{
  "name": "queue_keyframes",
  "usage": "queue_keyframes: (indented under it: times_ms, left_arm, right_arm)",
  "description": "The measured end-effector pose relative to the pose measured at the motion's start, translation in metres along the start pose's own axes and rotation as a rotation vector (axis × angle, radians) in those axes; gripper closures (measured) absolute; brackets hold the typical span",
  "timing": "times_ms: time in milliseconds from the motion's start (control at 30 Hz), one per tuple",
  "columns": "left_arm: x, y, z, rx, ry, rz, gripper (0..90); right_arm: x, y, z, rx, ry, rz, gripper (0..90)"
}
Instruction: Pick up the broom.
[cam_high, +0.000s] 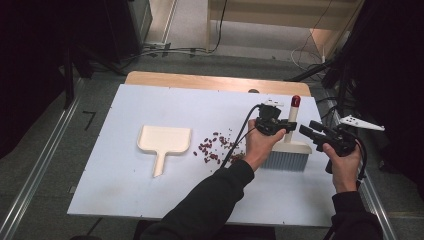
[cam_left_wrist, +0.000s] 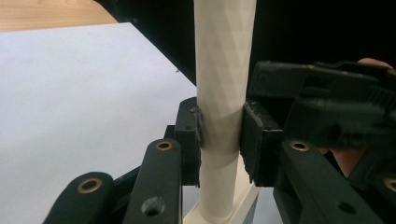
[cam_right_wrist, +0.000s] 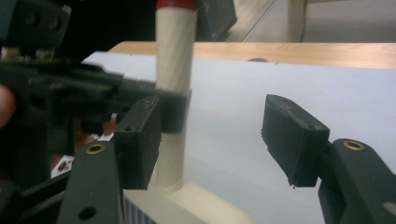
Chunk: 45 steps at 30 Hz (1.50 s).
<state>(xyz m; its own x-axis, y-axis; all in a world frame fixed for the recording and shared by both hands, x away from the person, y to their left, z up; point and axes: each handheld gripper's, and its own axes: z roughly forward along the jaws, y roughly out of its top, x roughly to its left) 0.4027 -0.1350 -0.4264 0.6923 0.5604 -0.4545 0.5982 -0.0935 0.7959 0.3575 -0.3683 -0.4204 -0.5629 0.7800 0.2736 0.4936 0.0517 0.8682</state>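
Note:
A cream hand brush (cam_high: 291, 118) with a red-capped handle stands upright on its bristles at the right of the white tabletop (cam_high: 125, 190). My left gripper (cam_high: 280, 126) is shut on the handle; in the left gripper view its pads (cam_left_wrist: 189, 135) press on both sides of the cream handle (cam_left_wrist: 224, 70). My right gripper (cam_high: 306, 131) hovers just right of the brush, open with nothing between its jaws. In the right gripper view its pads (cam_right_wrist: 140, 140) stand wide apart before the handle (cam_right_wrist: 173, 56). Several dark red beans (cam_high: 215, 147) lie scattered left of the brush.
A cream dustpan (cam_high: 165, 140) lies flat at the table's middle left, handle toward the person. The table's wooden far edge (cam_high: 210, 82) borders grey floor. Black stands and cables (cam_high: 345, 75) crowd the right side, close to my right gripper.

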Motion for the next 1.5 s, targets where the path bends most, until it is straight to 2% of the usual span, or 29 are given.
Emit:
queue_keyframes:
  times_ms: [167,433,667,833,1000,1133,1300,1400,1500]
  left_arm:
    - [0.001,0.001,-0.001,0.006,0.001,0.009,71.4]
    - [0.001,0.005,-0.004,-0.002,-0.004,0.010,71.5]
    - [-0.003,0.009,-0.004,0.001,-0.013,0.034,71.4]
    - [-0.003,0.010,-0.005,0.010,-0.021,0.058,71.5]
    - [-0.001,0.011,-0.006,0.020,-0.023,0.075,71.4]
    - [-0.001,0.012,-0.006,0.030,-0.031,0.099,71.4]
    - [0.000,0.013,-0.006,0.042,-0.041,0.114,71.4]
    - [0.000,0.013,-0.006,0.048,-0.040,0.131,71.4]
    - [-0.001,0.013,-0.006,0.050,-0.042,0.134,71.5]
  right_arm:
    - [0.004,-0.003,0.009,0.047,0.015,-0.040,32.0]
    - [0.011,-0.007,0.019,0.102,0.035,-0.086,32.2]
    - [0.016,-0.009,0.025,0.143,0.058,-0.127,41.2]
    - [0.017,-0.009,0.027,0.166,0.084,-0.151,42.5]
    - [0.017,-0.010,0.031,0.193,0.078,-0.183,37.8]
    - [0.019,-0.012,0.035,0.222,0.092,-0.211,34.6]
    - [0.020,-0.012,0.037,0.258,0.097,-0.247,34.6]
    - [0.021,-0.012,0.038,0.278,0.087,-0.283,34.6]
    - [0.021,-0.012,0.038,0.287,0.074,-0.298,35.9]
